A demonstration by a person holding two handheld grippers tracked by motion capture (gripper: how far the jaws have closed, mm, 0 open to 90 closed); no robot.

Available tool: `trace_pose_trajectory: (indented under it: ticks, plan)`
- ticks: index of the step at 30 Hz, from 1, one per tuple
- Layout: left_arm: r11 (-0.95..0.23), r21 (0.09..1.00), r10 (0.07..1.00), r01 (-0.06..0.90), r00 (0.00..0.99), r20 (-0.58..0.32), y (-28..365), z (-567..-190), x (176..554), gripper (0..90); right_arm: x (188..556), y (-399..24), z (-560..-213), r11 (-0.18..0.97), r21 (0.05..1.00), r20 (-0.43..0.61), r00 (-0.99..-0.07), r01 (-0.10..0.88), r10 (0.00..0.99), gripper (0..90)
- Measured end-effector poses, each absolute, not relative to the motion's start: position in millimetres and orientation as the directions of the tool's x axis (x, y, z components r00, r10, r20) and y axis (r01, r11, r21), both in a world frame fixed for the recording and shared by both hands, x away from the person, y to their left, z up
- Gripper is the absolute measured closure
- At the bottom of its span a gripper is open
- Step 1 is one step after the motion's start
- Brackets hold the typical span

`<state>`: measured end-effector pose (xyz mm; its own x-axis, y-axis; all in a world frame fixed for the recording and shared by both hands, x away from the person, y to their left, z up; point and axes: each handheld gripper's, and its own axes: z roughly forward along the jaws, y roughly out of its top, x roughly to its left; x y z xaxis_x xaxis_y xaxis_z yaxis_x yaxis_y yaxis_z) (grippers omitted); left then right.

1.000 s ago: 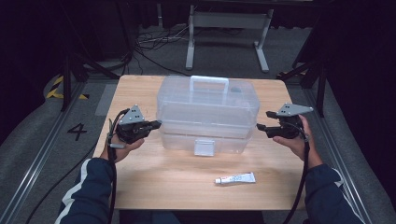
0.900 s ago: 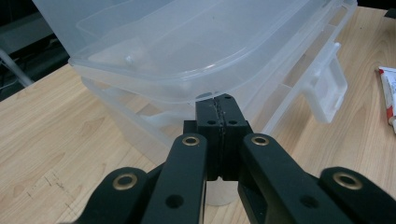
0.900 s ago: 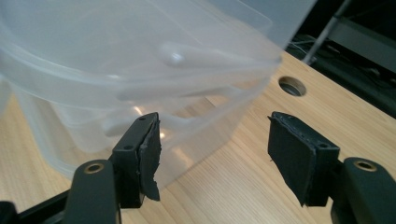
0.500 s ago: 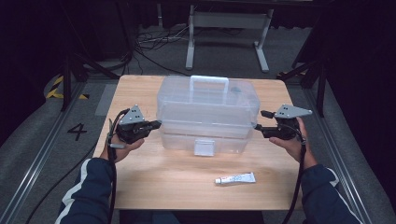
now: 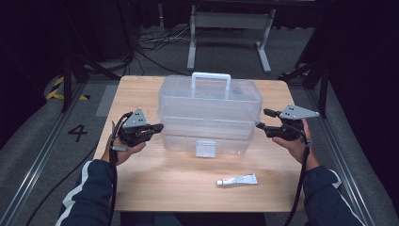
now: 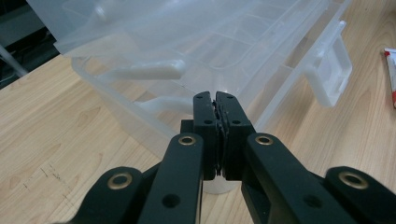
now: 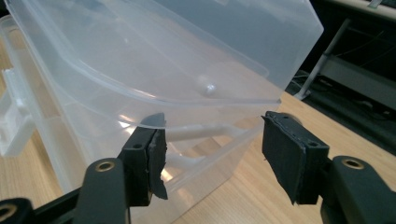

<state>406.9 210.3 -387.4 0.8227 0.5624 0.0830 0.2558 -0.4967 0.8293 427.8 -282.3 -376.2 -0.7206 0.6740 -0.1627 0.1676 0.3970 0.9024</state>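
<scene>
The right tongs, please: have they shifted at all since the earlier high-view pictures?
Yes, slightly: the right tongs have edged toward the clear box, and their jaws have just been closing, nothing gripped.

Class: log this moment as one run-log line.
left tongs: shut at storage box | right tongs: open, closing beside box | tube: untouched

A light wooden table point(image 5: 141, 89) stands on grey floor point(image 5: 42, 146) marked "4", dark surroundings and cables point(image 5: 150, 42) behind.

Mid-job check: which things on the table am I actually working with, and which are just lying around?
In the job:
- clear plastic box with white handle
- left gripper, shut at the box's left end
- right gripper, jaws open and just been closing at its right end

Lying about:
- small white tube near the table's front edge
</scene>
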Motion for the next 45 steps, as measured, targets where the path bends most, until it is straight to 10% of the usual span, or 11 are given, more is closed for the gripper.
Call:
trace_pose_trajectory:
  ticks: [45]
  plan:
    - [-0.526, 0.813, 0.516, 0.248, 0.853, 0.075, 199.7, -394.5, 406.4, 62.4, 425.8, -256.3, -341.7, 0.364, 0.931, -0.320, -0.517, -0.016, 0.794, 75.0]
